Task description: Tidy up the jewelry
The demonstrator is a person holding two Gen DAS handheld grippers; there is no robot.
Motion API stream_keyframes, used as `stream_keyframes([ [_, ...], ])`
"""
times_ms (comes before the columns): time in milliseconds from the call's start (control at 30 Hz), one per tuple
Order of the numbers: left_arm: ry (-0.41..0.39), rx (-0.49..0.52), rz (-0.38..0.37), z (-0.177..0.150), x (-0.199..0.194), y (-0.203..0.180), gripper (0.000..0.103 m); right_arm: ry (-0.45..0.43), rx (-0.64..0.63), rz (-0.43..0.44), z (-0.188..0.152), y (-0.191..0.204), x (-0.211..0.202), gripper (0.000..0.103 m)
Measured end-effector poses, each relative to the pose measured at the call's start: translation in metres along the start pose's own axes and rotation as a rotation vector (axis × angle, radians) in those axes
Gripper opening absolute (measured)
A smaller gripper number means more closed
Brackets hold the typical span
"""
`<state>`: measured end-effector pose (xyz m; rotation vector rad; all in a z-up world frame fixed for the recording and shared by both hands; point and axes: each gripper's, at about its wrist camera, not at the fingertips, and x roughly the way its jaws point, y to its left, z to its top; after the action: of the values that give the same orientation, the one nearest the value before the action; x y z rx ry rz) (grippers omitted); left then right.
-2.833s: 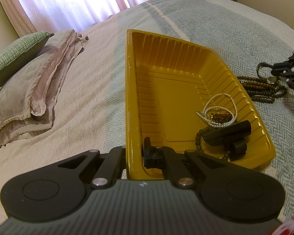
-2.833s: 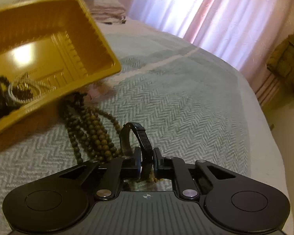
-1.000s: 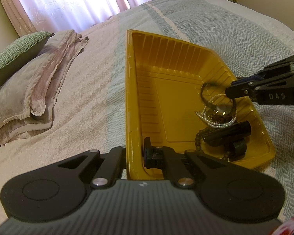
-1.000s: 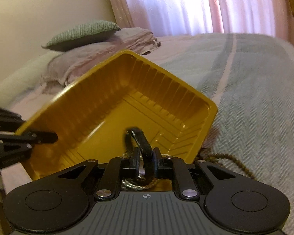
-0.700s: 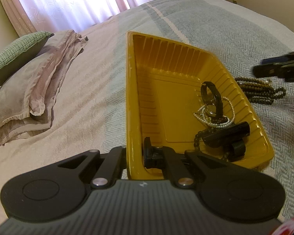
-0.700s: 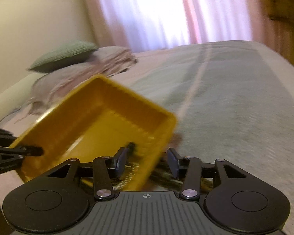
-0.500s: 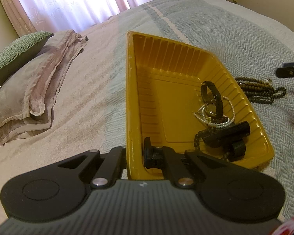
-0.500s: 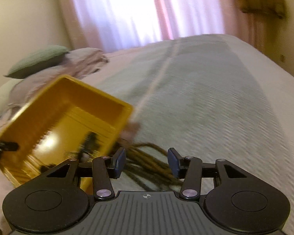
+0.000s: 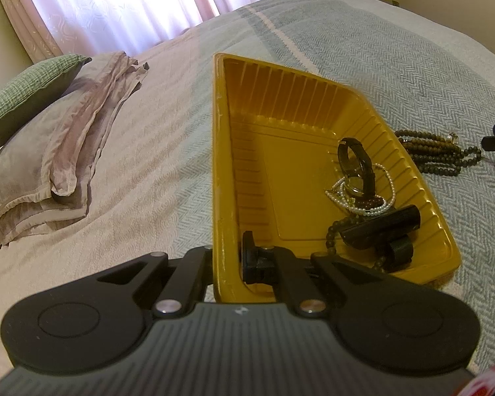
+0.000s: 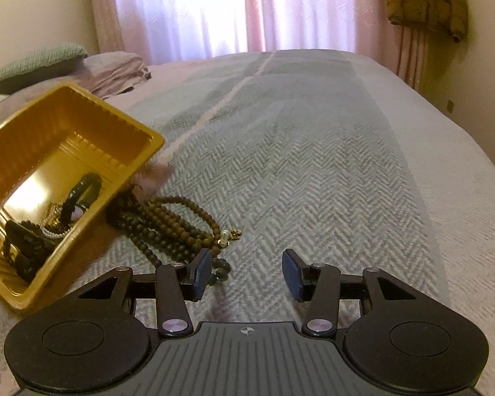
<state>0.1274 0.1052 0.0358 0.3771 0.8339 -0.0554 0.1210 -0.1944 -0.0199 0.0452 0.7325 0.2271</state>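
I hold the yellow tray (image 9: 313, 99) by its near rim with my left gripper (image 9: 227, 260), whose jaws are closed on the rim, so the tray stands tilted on the bed cover (image 10: 313, 165). Inside it lie the black watch (image 9: 356, 165), the pearl string (image 9: 379, 206) and some dark pieces in the low corner. My right gripper (image 10: 246, 272) is empty; its jaws have just been opening and now stand apart with nothing between them, near the brown bead necklace (image 10: 178, 227). This necklace lies on the cover just beside the tray, partly under its raised edge, with a small metal clasp (image 10: 229, 236) at the end. I think the next step is to take this necklace. The risk is that the loops are many and loose: if I pinch only one strand, the others may hang and catch under the tray edge. The soft cover may also come into the jaws together with the beads. If my left grip slips, the tilted tray may tip and spill the jewelry.
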Motion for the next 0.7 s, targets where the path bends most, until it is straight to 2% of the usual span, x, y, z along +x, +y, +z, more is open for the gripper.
stream_keyframes([
  [167,0.000,0.000,0.000,0.000,0.000,0.000,0.003,0.008,-0.091,0.010,0.002,0.010,0.015,0.045],
  [233,0.000,0.000,0.000,0.000,0.000,0.000,0.003,0.013,-0.116,0.017,0.004,0.012,0.021,0.033],
  [400,0.000,0.000,0.000,0.000,0.000,0.000,0.003,0.020,-0.164,-0.005,0.013,0.013,0.038,0.022],
  [600,0.001,0.000,0.000,0.000,0.000,0.000,0.003,0.053,-0.224,-0.022,0.020,0.016,0.061,0.018],
  [700,0.002,0.001,0.000,0.000,0.000,0.000,0.003,0.080,-0.300,-0.043,0.018,0.022,0.072,0.018],
])
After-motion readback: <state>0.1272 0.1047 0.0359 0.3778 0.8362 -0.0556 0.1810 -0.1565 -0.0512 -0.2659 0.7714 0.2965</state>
